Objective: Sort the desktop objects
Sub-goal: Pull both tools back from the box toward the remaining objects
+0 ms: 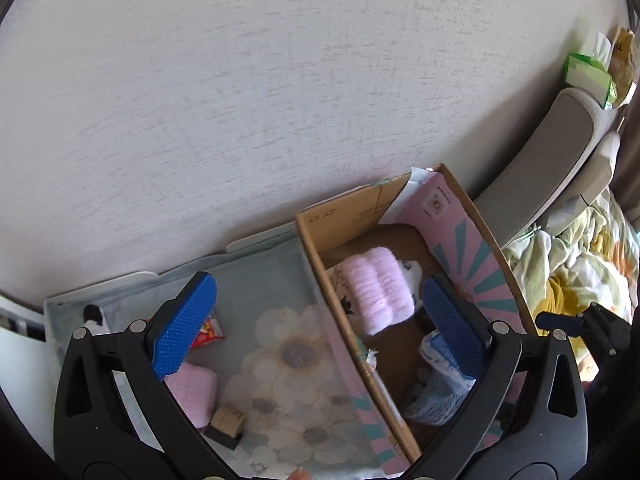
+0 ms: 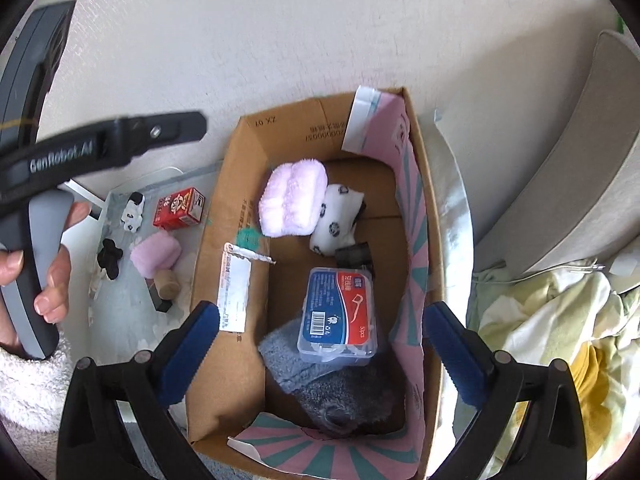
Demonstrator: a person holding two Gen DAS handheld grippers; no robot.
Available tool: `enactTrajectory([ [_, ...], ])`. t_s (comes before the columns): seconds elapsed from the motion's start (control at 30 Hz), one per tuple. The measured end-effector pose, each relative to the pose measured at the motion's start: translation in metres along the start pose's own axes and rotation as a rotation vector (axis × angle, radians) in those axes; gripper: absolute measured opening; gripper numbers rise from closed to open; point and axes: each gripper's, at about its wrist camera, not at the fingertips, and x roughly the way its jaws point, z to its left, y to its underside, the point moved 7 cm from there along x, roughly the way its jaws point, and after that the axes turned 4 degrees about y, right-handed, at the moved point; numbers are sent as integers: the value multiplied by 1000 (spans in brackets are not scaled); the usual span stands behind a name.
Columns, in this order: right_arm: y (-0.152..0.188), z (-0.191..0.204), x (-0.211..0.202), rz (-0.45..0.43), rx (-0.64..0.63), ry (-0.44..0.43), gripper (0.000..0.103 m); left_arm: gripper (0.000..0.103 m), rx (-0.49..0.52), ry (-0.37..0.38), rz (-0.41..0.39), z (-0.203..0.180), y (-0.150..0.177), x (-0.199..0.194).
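Right gripper [image 2: 320,344] jaws wide, empty, over cardboard box [image 2: 240,208], floss case [image 2: 340,312] on grey sock [image 2: 288,356]

Both views are taken from wrist cameras looking steeply down along the claws toward a wall. In the left view, the scene is seen from above the desk [image 1: 280,352], near its mat, with the box [image 1: 320,236] to the right and a bed [image 1: 580,264] at the far right edge. In the right view, the box [image 2: 236,200] is looked into from close above, nearly centred. The box, its pink sock [image 1: 380,292] [image 2: 292,200], the red carton [image 1: 208,332] [image 2: 180,208] and the bed [image 2: 540,320] are shared by both views. The left claw's handle [image 2: 36,264] is caught in the right view.
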Motion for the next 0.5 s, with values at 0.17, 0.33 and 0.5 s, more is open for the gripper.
enactTrajectory([
  [0.17, 2, 11, -8, -14, -16, 3, 103, 103, -2, -12, -17, 9, 7, -17],
  [0.33, -1, 28, -18, -38, -72, 13, 103, 103, -3, -31, -38, 16, 18, -30],
  [0.5, -8, 50, -26, -73, -127, 29, 103, 103, -51, -40, -60, 42, 32, -50],
])
